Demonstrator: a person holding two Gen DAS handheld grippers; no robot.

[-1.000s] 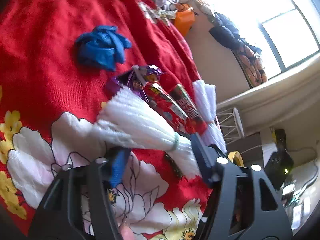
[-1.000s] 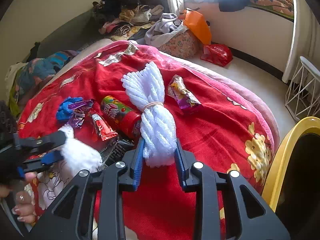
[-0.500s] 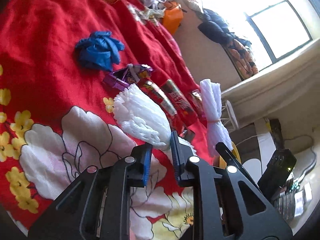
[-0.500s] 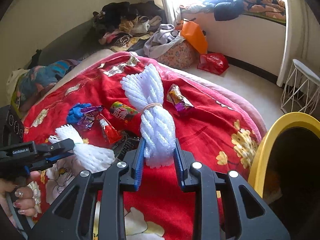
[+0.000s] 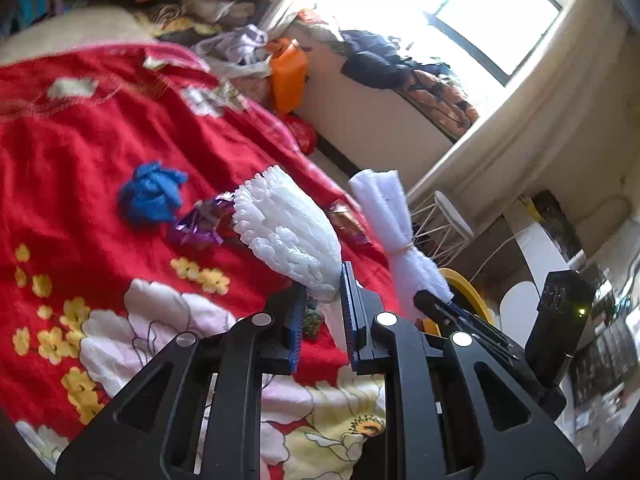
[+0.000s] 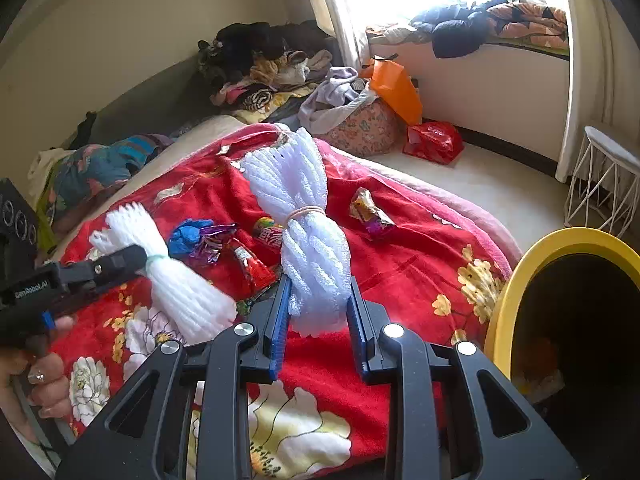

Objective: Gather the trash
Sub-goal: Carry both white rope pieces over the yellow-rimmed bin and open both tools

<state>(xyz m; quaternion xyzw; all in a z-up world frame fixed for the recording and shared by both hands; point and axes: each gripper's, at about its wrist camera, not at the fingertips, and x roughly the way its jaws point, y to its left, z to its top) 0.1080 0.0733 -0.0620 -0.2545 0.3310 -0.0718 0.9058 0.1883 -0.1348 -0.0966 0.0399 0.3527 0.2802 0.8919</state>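
Fuzzy red blanket point(image 6: 400, 240); white foam netting point(image 6: 308, 216); crinkly foil wrapper point(image 6: 370, 212); glossy yellow plastic bin point(image 6: 520, 276)

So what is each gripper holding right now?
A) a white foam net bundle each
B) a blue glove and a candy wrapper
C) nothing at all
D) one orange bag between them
A: the left gripper and the right gripper each pinch a tied white foam net bundle.

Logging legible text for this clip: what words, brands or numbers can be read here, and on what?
"GenRobot.AI": white print on the side of the left gripper, right wrist view.
Red snack wrapper on the red blanket: print too blurred to read.
Red bag on the floor: markings too small to read.
Nothing else legible.
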